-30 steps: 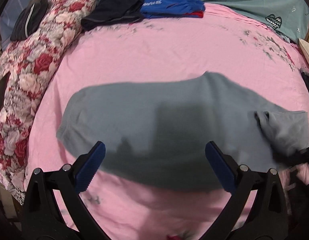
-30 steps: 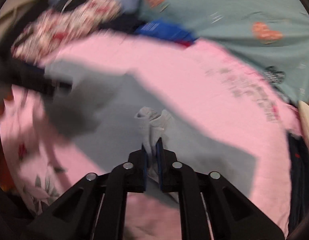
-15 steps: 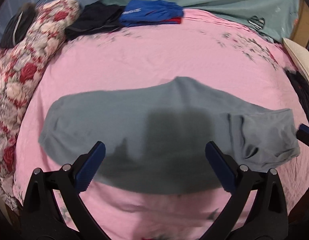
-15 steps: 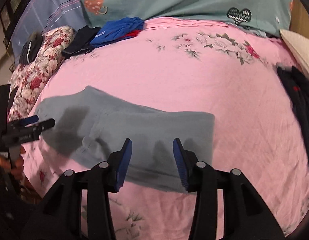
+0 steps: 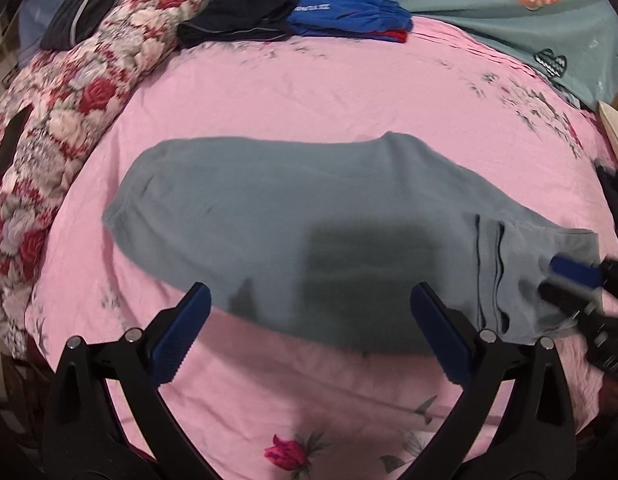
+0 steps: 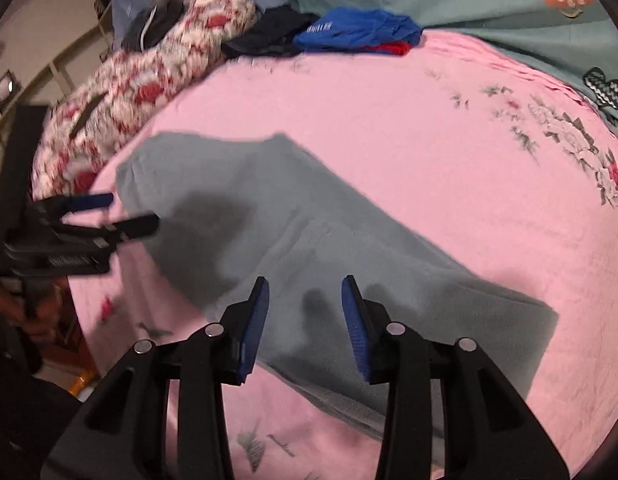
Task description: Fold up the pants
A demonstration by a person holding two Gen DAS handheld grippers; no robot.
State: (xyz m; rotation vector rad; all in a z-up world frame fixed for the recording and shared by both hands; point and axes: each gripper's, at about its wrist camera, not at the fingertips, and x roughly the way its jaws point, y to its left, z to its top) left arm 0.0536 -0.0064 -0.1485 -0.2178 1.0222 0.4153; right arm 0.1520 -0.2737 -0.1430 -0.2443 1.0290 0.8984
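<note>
The grey pants (image 5: 309, 216) lie flat on the pink bedsheet (image 5: 309, 92), folded lengthwise into one long strip; they also show in the right wrist view (image 6: 309, 232). My left gripper (image 5: 309, 300) is open and empty above the near edge of the pants. My right gripper (image 6: 305, 292) is open and empty over the near edge of the pants toward their right end. It also shows in the left wrist view (image 5: 565, 280), over the right end of the pants. The left gripper also shows in the right wrist view (image 6: 125, 212), at the left end.
A folded blue garment (image 5: 349, 14) and a dark garment (image 5: 233, 26) lie at the far edge of the bed. A rose-patterned quilt (image 5: 69, 92) runs along the left side. A teal heart-print cover (image 5: 509, 8) is at the back right. Dark clothing (image 5: 617, 200) lies at the right edge.
My right gripper has opened and let go of the grey fabric, which now lies flat. It has since dropped lower over the right end. The left gripper stays open above the pants.
</note>
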